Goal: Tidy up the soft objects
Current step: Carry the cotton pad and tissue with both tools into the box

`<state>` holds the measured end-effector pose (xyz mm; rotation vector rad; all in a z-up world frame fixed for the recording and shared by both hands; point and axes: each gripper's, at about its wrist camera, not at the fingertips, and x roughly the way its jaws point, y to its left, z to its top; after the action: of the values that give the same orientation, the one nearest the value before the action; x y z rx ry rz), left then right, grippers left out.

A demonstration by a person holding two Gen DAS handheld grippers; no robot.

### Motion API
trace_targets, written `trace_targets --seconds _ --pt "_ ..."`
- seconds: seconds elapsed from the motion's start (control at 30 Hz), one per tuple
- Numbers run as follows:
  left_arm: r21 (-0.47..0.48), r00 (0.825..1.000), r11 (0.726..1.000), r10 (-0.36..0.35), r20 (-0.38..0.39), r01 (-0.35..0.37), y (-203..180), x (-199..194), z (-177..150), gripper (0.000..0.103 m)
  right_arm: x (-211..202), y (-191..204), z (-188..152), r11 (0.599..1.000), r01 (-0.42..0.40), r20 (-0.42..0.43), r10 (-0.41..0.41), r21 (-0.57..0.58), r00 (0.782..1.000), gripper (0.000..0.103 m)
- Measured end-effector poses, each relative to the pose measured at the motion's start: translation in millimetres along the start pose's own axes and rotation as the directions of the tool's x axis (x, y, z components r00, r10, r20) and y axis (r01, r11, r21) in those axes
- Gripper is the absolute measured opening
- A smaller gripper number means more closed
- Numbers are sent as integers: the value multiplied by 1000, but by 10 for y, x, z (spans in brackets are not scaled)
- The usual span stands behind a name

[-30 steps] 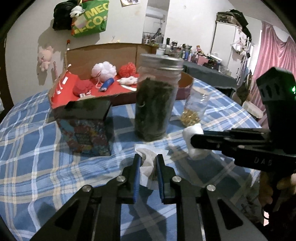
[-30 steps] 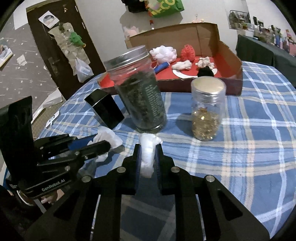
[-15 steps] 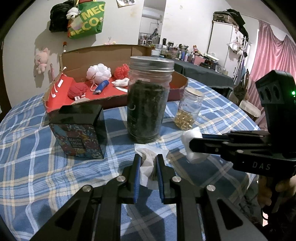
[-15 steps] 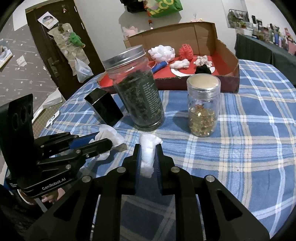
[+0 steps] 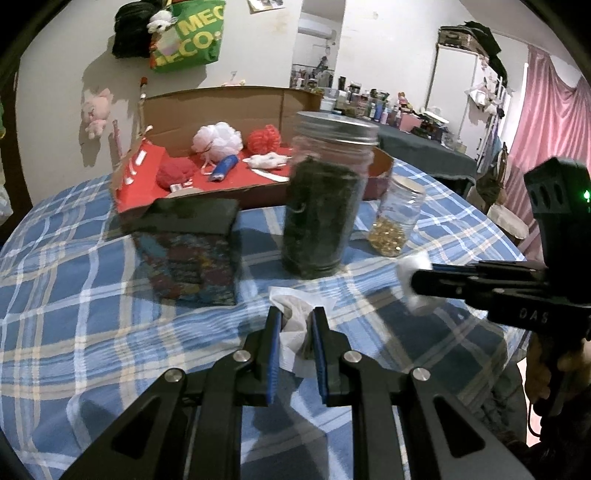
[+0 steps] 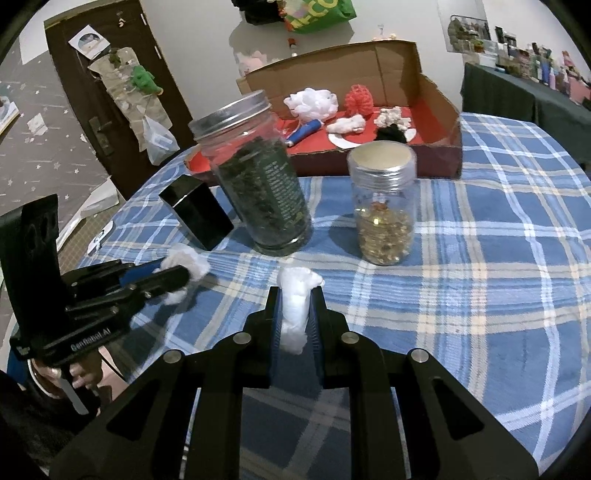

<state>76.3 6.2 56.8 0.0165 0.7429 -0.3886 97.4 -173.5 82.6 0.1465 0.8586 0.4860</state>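
Two grippers work low over the blue plaid tablecloth, each pinching a soft white piece. Nearest in the left wrist view, the left gripper has its jaws pressed in on a crumpled tissue, which bunches up between the blue pads and spills out ahead of the tips. In the right wrist view, the right gripper squeezes a white cotton wad upright between its fingers, the top of the wad poking above the tips. Each tool shows from the side in the other's camera, the right one with its wad at the far right of the left view.

Just beyond both grippers stands a tall jar of dark dried leaves with a metal lid. To its left sits a black-lidded patterned tin; to its right, a smaller jar of golden capsules with a pale lid.

Farther back lies an open cardboard box with a red floor. Inside it rest a white mesh puff, a red mesh puff, a red ball, a blue tube and some small white pieces. On the wall behind hangs a green bag.
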Motion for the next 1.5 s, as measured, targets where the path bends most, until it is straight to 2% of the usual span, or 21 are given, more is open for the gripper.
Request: trace_targets --seconds 0.47,0.8,1.0,1.5 --pt "-107 995 989 100 -15 -101 573 -179 -79 17 -151 -388 10 995 75 -4 -75 64 997 14" --pt "-170 987 973 153 -38 -158 1074 -121 11 17 -125 -755 141 989 83 -24 -80 123 996 14" --pt "-163 992 979 120 -25 -122 1308 -56 119 17 -91 -918 267 990 83 -21 -81 113 996 14" --pt "-45 999 999 8 -47 -10 1526 235 524 17 85 -1052 710 998 61 -11 -62 -23 998 14"
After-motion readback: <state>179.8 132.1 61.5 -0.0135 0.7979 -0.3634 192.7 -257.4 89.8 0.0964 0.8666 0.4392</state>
